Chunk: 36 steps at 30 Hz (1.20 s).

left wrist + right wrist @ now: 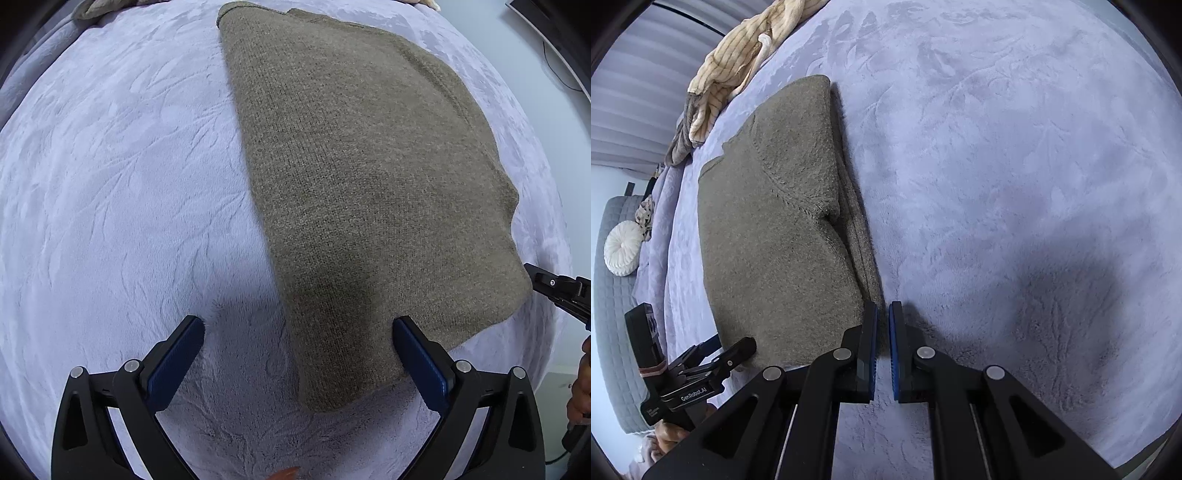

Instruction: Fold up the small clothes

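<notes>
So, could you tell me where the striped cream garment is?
In the right wrist view, the striped cream garment lies bunched top left, beyond the folded olive sweater.

Clothes pile and second tool clipped at frame edges

The striped clothes pile [738, 70] runs off the top edge; the right tool [561, 291] enters only partly, and the left tool [713, 354] hides the sweater's [775, 240] near corner.

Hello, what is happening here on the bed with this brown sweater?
A person with a claw in each hand is folding a sweater on a lilac blanket. The sweater already lies flat and folded into a narrow shape. The left claw is open, straddling its near corner. The right claw is almost shut, beside the sweater's other edge, with nothing visibly between its pads. More clothes wait in a heap at the far edge.
</notes>
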Available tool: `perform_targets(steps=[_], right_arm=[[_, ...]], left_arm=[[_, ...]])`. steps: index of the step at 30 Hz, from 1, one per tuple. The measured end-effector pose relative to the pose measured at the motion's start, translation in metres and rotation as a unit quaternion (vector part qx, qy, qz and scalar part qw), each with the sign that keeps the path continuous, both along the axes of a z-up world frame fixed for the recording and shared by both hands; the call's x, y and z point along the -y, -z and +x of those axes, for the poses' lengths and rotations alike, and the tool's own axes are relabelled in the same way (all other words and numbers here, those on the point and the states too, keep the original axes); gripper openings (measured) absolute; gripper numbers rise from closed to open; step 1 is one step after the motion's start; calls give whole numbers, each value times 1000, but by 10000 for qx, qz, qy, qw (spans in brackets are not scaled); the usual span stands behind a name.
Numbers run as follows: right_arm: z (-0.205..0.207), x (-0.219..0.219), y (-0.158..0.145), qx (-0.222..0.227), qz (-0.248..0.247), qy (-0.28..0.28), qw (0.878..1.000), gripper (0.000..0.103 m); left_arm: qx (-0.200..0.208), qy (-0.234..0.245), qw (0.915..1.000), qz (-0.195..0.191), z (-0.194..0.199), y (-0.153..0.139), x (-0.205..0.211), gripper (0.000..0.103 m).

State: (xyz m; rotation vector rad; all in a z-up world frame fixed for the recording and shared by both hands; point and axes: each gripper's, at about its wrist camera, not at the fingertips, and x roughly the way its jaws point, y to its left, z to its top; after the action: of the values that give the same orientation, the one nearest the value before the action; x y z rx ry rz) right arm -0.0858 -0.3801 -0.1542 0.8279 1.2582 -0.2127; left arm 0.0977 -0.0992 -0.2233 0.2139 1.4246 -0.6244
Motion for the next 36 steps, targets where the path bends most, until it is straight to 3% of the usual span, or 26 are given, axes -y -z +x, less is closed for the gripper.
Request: perform_targets(steps=[12, 13, 15, 17, 22, 29, 36], right_arm=[[0, 7, 3, 36, 105, 40, 9999, 7], [0, 8, 3, 48, 102, 46, 9999, 10], [1, 10, 1, 77, 103, 58, 9999, 29], [1, 12, 0, 105, 75, 76, 9999, 37], [2, 14, 2, 109, 119, 94, 9998, 38], [1, 13, 4, 111, 139, 104, 9998, 38], [6, 15, 3, 134, 108, 32, 9998, 38]], left_arm=[[42, 34, 10000, 67, 0, -8, 1, 102], [21, 17, 10000, 86, 1, -7, 1, 102], [0, -8, 9999, 111, 1, -7, 0, 102], [-14, -17, 9999, 132, 1, -8, -1, 102], [-210, -121, 9996, 131, 5, -1, -6, 102], [-164, -52, 9997, 170, 7, 0, -3, 102], [-313, -46, 9995, -27, 14, -1, -3, 102]])
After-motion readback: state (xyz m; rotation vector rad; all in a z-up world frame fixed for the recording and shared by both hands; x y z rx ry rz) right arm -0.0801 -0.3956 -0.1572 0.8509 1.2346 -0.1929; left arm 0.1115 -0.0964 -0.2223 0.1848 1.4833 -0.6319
